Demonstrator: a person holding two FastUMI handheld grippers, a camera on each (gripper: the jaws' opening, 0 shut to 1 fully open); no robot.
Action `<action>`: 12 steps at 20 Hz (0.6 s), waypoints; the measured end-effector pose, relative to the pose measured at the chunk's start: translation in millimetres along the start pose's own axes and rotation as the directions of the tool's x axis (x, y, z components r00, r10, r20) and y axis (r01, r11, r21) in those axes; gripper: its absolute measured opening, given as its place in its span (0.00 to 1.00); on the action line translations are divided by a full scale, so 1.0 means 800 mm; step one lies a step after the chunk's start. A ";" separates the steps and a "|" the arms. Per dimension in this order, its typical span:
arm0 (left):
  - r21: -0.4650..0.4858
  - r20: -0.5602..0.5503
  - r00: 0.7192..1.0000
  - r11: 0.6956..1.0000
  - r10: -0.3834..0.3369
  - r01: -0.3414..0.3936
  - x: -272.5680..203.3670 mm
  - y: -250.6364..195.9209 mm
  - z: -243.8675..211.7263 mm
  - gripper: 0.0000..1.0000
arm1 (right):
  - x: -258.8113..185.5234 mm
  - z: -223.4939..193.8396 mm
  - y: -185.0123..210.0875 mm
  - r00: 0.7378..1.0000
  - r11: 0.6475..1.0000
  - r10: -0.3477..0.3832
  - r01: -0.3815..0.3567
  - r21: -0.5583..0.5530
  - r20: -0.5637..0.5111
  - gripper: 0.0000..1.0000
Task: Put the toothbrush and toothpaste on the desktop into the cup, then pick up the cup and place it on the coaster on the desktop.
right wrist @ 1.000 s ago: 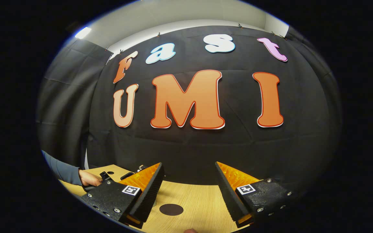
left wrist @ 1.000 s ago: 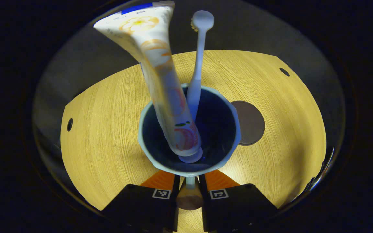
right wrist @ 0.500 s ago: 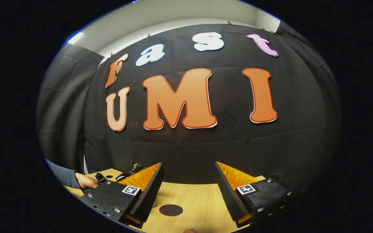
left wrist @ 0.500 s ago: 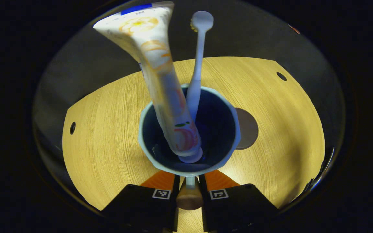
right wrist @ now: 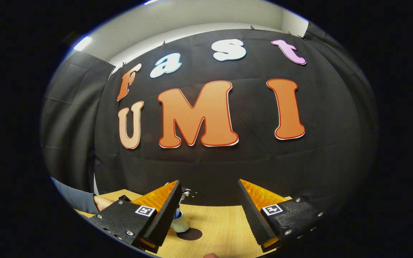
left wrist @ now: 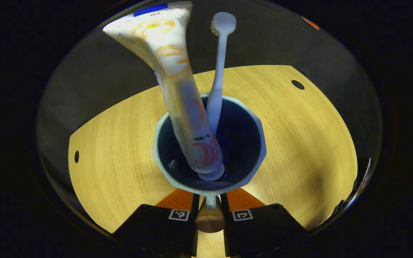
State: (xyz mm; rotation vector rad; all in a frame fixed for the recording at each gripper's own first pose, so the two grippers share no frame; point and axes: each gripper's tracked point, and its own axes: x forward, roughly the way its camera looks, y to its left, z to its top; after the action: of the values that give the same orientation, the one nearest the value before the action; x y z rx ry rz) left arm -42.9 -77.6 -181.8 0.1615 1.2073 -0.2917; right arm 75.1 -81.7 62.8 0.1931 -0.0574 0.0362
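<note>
left gripper (left wrist: 210,204): fingers are seen drawn close together, pinching the thin handle at the near side of the cup (left wrist: 209,143).
cup: held above the wooden desktop (left wrist: 120,143), seen from above; in the right gripper view its base (right wrist: 179,224) is seen at or just over the coaster (right wrist: 189,234), whether touching cannot be told.
toothpaste (left wrist: 177,89): stood in the cup, cap down on the bottom, flat end leaned up and to the left past the rim.
toothbrush (left wrist: 218,75): stood upright in the cup beside the toothpaste, head uppermost.
right gripper (right wrist: 210,211): fingers are spread wide, nothing is held between them; held above the desktop, pointed at the booth wall.
sleeve (right wrist: 75,197): seen at the far left, beside the desktop edge.
</note>
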 end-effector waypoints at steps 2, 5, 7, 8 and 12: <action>0.006 -0.008 1.000 1.000 -0.014 0.014 -0.002 0.000 -0.003 0.29 | -0.001 0.000 -0.001 1.000 1.000 0.001 -0.001 -0.002 0.001 0.93; 0.010 -0.027 0.999 1.000 -0.022 0.023 -0.004 0.000 -0.007 0.29 | -0.001 0.000 -0.001 1.000 1.000 0.004 -0.004 0.000 0.001 0.93; 0.015 -0.047 0.999 1.000 -0.024 0.025 -0.005 0.002 -0.013 0.29 | -0.001 0.000 -0.004 1.000 1.000 0.000 0.000 -0.006 0.000 0.93; 0.016 -0.057 0.998 1.000 -0.026 0.027 -0.006 0.003 -0.015 0.29 | -0.002 0.001 -0.005 1.000 1.000 -0.002 0.002 -0.008 0.001 0.93; 0.013 -0.087 0.995 0.999 -0.047 0.048 0.004 0.002 -0.016 0.29 | -0.002 0.001 -0.004 1.000 1.000 0.000 0.000 -0.006 0.001 0.93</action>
State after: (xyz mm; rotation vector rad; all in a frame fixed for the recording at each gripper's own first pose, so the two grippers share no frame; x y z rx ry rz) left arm -53.0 -73.1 -189.0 0.1595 1.2960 -0.3382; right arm 73.5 -84.9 63.3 0.1872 -0.0590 0.0359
